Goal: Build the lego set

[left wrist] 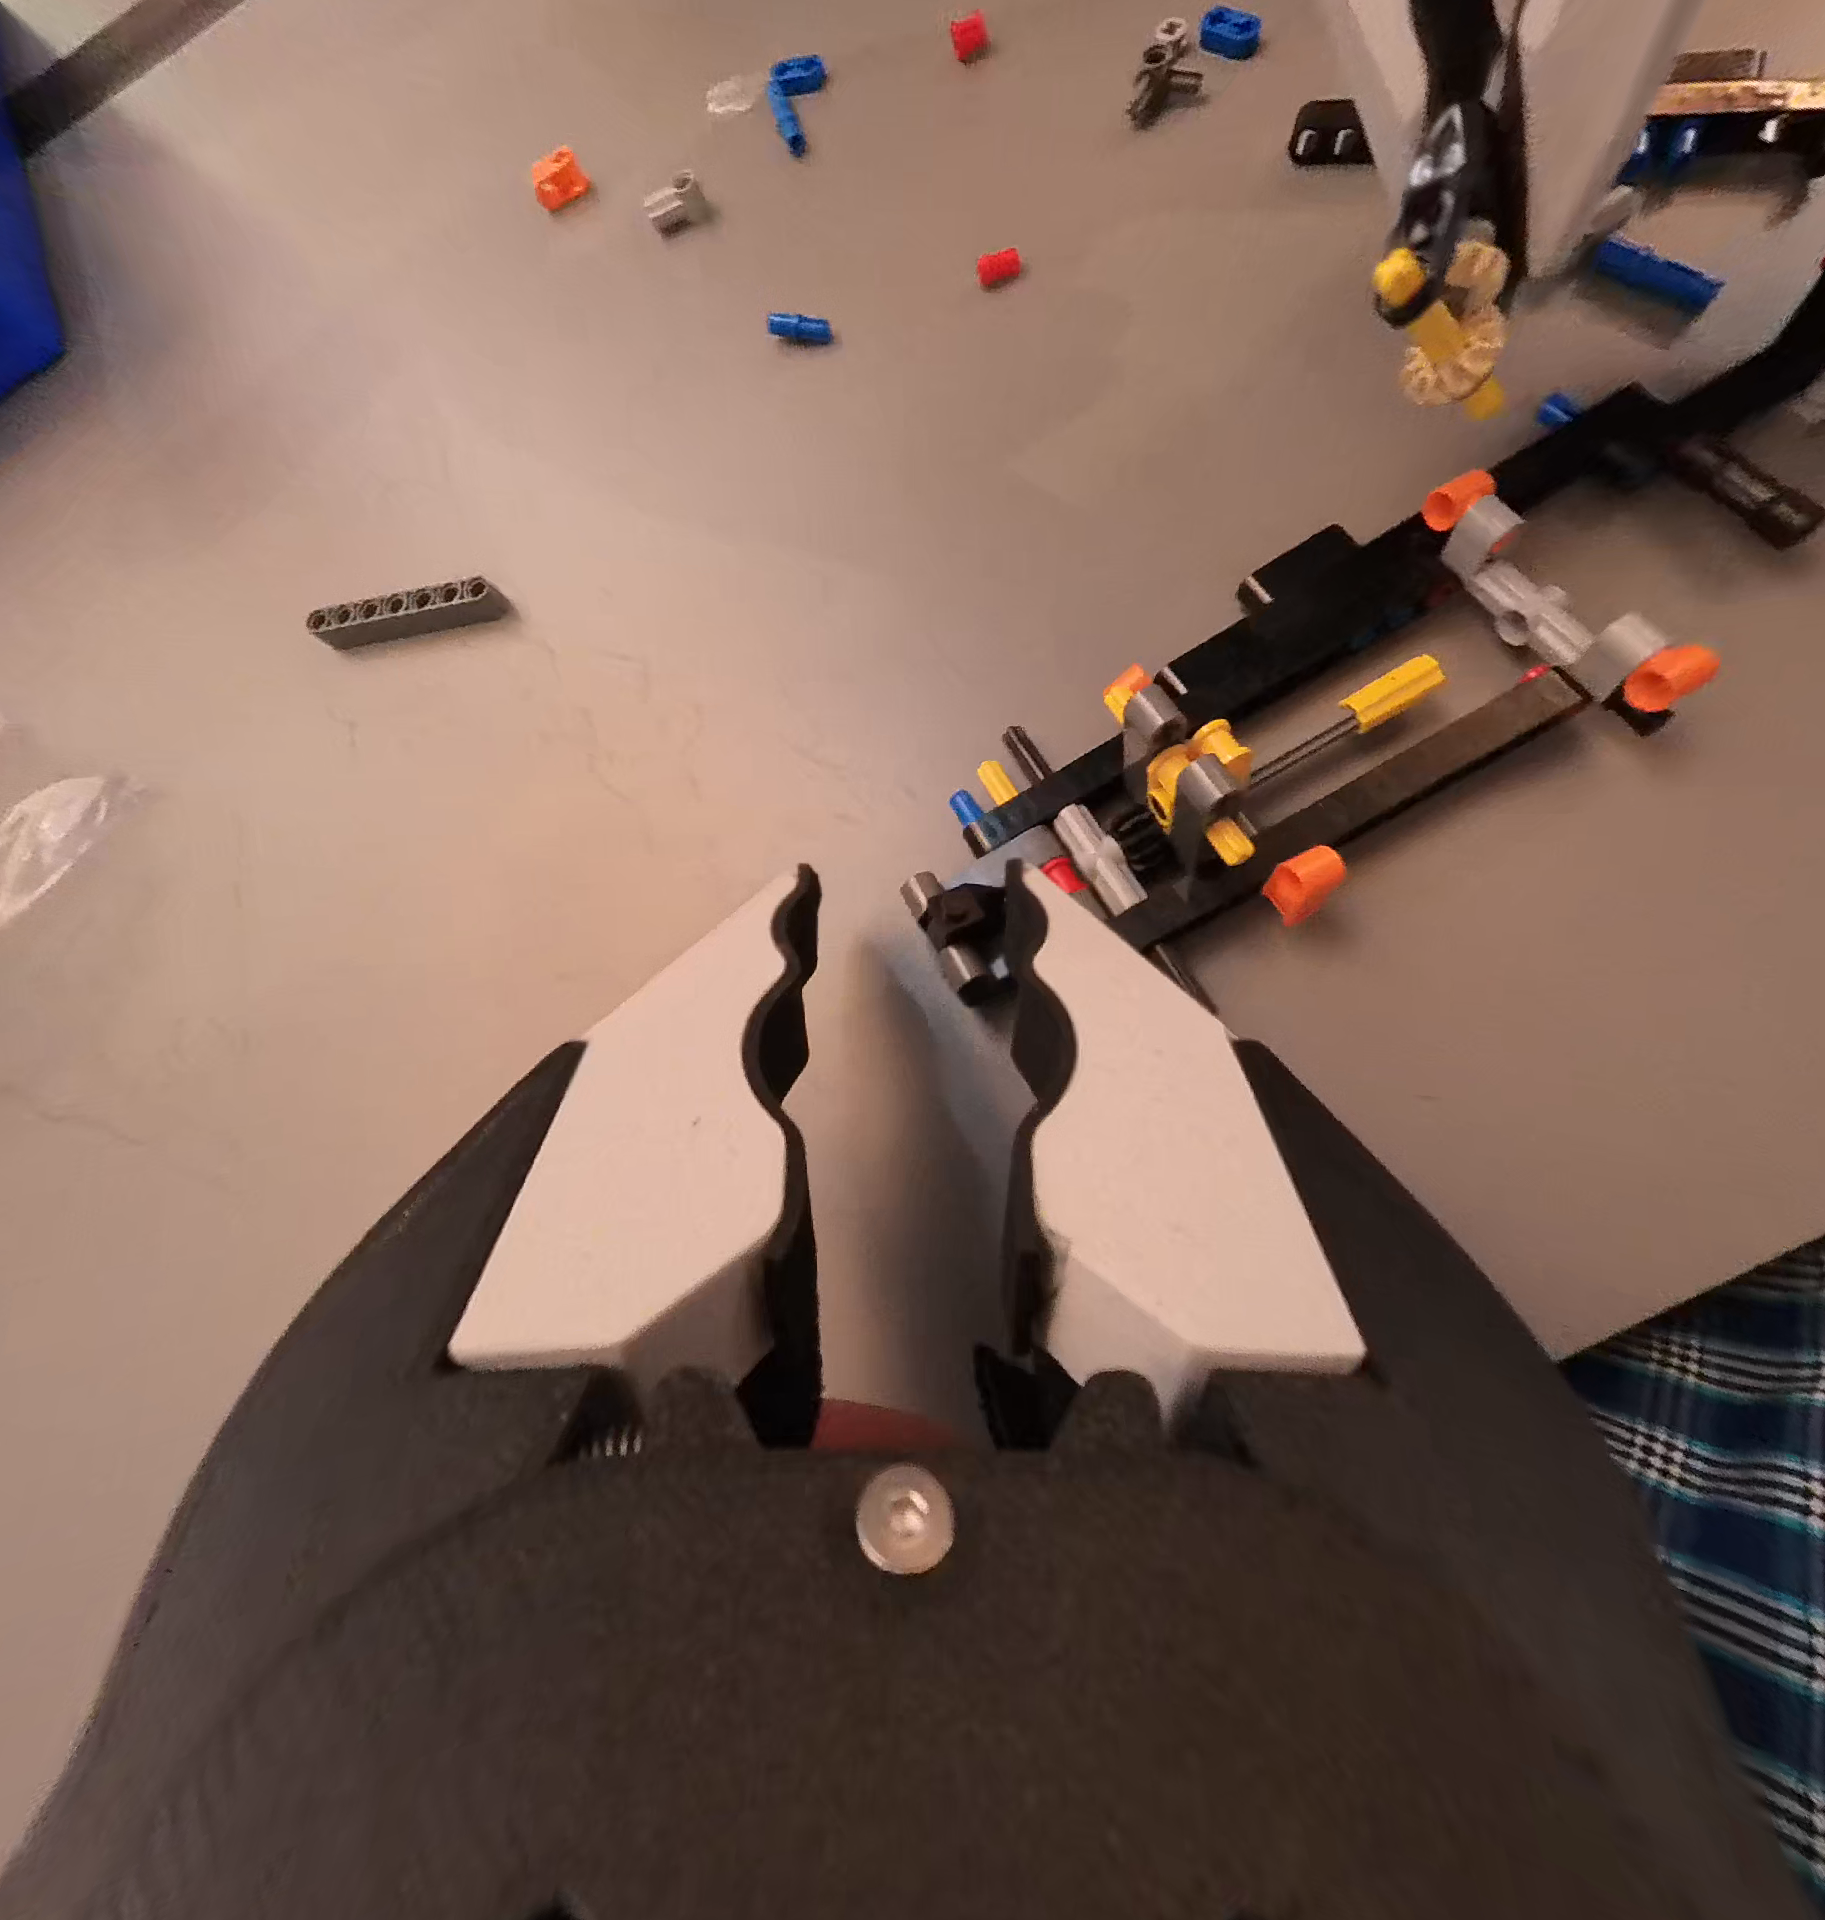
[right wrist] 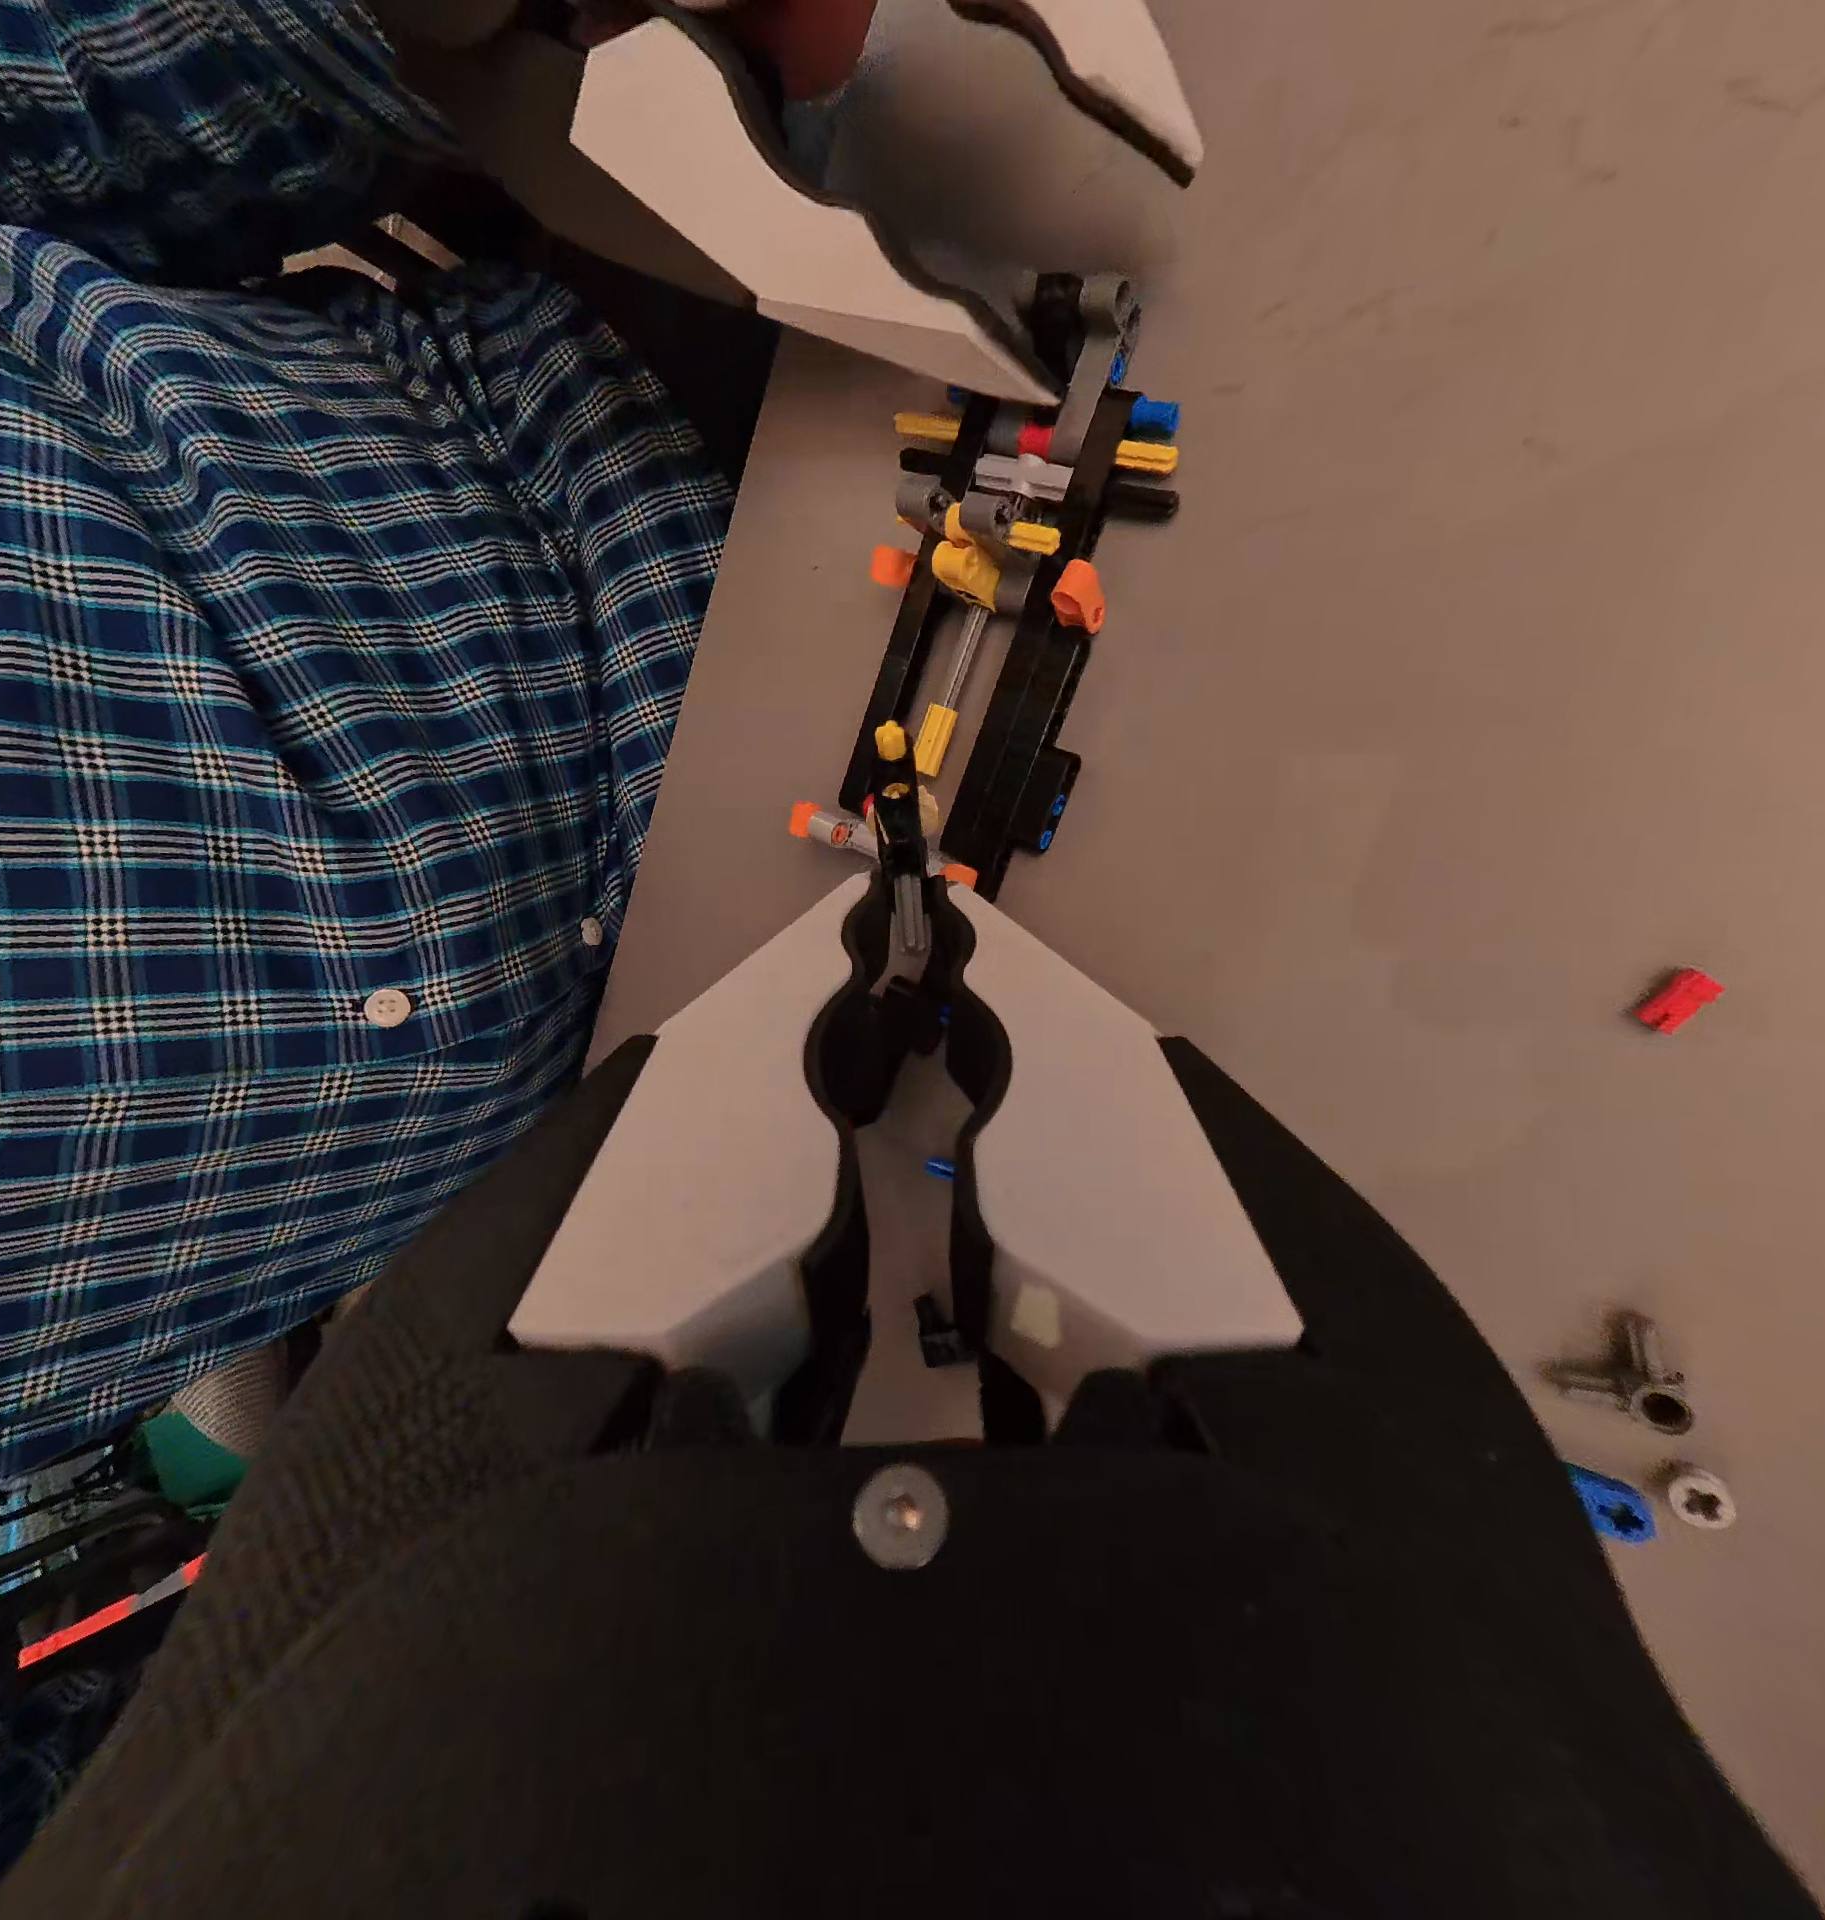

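Right gripper (right wrist: 906, 914): closed on a small sub-assembly (left wrist: 1448, 322) (yellow pins, tan gears on a rod), held above the table, not touching the frame (right wrist: 1001, 665). Seen from the left wrist view, it hangs beyond the frame's far end, near the orange-capped grey crossbar (left wrist: 1568, 613).

Left gripper (left wrist: 913, 914): jaws apart, nothing between them. Right-hand fingertip sits against the near end of the frame, by a black-and-grey connector (left wrist: 955, 935); whether it presses or only touches, can't tell.

Key relation: frame's long axis runs from the left gripper away toward the right one, so the grippers sit at opp. ends. Right is nearer the crossbar end, where the carried part prob. goes; left is placed to steady the near end.

Surface: plain grey table (left wrist: 575, 831), smooth, frame lying flat near its edge. Loose bits well apart from the frame: grey holed beam (left wrist: 409, 613), red, blue, orange pieces farther off. Clear bag (left wrist: 25, 842) at left. Person in a checked shirt (right wrist: 264, 675) sits close to the table edge.
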`<state>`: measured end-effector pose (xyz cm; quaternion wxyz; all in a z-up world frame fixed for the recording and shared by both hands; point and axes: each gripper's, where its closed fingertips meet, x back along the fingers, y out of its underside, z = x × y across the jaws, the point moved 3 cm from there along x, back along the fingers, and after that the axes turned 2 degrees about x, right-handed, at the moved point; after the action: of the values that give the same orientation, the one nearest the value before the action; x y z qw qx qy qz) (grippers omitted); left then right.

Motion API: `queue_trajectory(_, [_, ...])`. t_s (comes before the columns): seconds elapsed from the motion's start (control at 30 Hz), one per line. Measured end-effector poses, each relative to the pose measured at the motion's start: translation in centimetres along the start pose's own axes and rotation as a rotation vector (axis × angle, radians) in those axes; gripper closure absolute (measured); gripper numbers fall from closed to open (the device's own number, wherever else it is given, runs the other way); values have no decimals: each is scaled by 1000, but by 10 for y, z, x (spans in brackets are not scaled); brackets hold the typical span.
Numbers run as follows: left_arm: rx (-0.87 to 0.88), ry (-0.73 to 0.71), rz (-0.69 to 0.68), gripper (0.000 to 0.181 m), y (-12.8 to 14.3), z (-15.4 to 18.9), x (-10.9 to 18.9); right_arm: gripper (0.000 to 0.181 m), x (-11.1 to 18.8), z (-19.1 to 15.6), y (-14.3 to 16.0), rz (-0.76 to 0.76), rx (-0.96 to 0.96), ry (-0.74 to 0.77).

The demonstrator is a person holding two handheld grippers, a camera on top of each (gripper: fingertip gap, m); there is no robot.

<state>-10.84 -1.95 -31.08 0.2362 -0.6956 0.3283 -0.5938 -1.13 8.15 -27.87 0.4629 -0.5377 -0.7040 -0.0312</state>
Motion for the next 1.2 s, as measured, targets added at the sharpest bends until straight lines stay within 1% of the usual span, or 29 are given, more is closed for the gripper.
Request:
queue_trajectory(0.03, [11, 4, 2, 147, 1, 1, 1, 176, -1, -1, 1, -5, 2, -1])
queue_trajectory(0.2, [41, 9, 16, 144, 1, 7, 8, 176, -6, -2, 1, -26, -5, -8])
queue_trajectory(0.37, [42, 35, 41, 135, -3, 25, 16, 176, -12, 2, 0, -53, -33, -21])
queue_trajectory(0.5, [30, 33, 58, 130, -7, 36, 17, 176, -20, 2, 0, -119, -32, -40])
queue_trajectory(0.6, [5, 30, 50, 125, -5, 44, 13, 176, -24, 2, -4, -173, -25, -45])
queue_trajectory(0.7, [-3, 2, 35, 121, -2, 44, 7, 176, -28, 5, -5, -228, -26, -47])
queue_trajectory(0.83, [-4, -21, 49, 122, -3, 40, 7, 176, -34, 10, -2, -292, -45, -52])
queue_trajectory(0.9, [-5, -31, 65, 121, -5, 38, 9, 176, -35, 10, -4, -282, -42, -66])
queue_trajectory(1.03, [-66, -74, 133, 122, -20, 35, 19, 176, -28, 6, -14, -189, -38, -113])
queue_trajectory(1.1, [-141, -59, 193, 127, -35, 43, 24, 176, -23, 1, -19, -134, -42, -166])
queue_trajectory(1.2, [-299, -56, 250, 133, -51, 57, 25, 176, -20, -5, -22, -85, -35, -233])
